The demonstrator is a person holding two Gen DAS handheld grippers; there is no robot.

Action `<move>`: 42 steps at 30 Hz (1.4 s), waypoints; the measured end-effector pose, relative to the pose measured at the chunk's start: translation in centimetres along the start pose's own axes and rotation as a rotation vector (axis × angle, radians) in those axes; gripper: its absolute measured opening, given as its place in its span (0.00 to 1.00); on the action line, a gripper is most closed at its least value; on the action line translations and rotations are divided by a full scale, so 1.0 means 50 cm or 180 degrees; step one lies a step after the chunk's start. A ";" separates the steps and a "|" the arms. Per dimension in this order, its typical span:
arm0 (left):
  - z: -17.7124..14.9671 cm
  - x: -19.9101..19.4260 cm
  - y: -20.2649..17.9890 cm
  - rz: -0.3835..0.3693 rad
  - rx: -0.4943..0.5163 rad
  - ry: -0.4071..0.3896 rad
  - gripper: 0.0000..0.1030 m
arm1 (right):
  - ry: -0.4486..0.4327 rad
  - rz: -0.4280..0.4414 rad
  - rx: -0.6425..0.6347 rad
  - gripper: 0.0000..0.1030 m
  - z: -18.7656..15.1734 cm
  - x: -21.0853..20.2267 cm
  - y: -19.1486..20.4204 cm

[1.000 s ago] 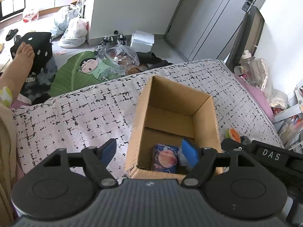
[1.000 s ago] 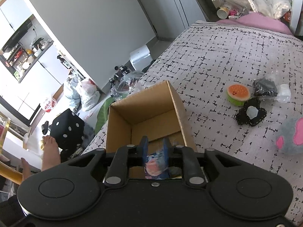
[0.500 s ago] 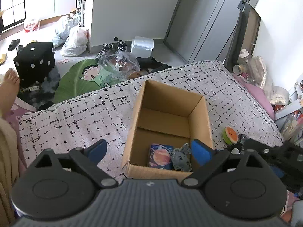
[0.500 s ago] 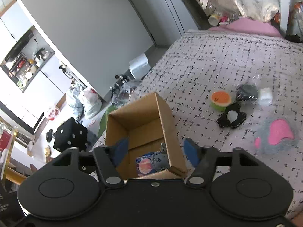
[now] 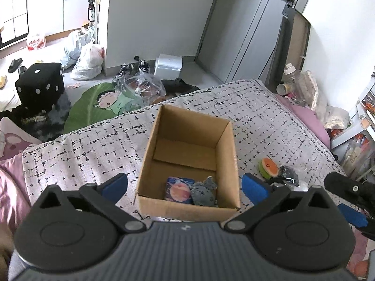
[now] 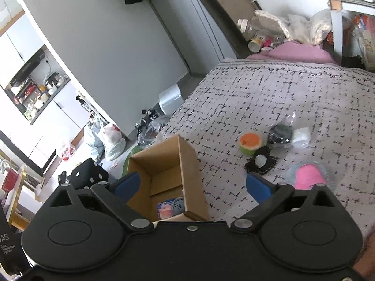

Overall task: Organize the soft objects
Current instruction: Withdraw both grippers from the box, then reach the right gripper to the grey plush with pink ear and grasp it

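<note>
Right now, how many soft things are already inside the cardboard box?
2. A blue packet with an orange planet picture lies on the floor of the box at its near end, and a grey plush toy sits right beside it. The near wall might hide more.

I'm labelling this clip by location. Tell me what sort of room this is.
Most likely a bedroom in a small, lived-in flat. The cardboard box sits on a bed covered by a patterned bedspread, a pink pillow lies at its far end, and shoes and plastic bags clutter the floor.
</note>
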State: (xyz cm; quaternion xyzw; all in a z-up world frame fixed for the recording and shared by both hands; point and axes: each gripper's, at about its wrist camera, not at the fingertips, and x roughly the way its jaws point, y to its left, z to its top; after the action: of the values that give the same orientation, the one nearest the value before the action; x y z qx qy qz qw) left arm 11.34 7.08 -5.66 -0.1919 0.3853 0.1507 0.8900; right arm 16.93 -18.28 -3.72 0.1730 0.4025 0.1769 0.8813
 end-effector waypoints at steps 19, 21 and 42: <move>-0.032 -0.010 -0.146 -0.0295 0.0418 -0.0035 1.00 | -0.0164 -0.0193 0.0274 1.00 0.015 -0.071 -0.149; -0.035 -0.006 -0.154 -0.0302 0.0458 -0.0012 1.00 | -0.0152 -0.0212 0.0299 1.00 0.015 -0.068 -0.161; -0.071 0.093 -0.230 -0.0440 0.0702 0.0332 0.98 | 0.0053 -0.0521 0.0881 0.80 0.012 0.058 -0.306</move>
State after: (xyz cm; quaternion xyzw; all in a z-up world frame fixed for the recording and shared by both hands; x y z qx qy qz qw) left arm 16.96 -4.12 -8.75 -0.1265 0.4311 0.0356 0.8927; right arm 21.84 -30.51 -12.09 0.2579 0.4431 0.0487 0.8572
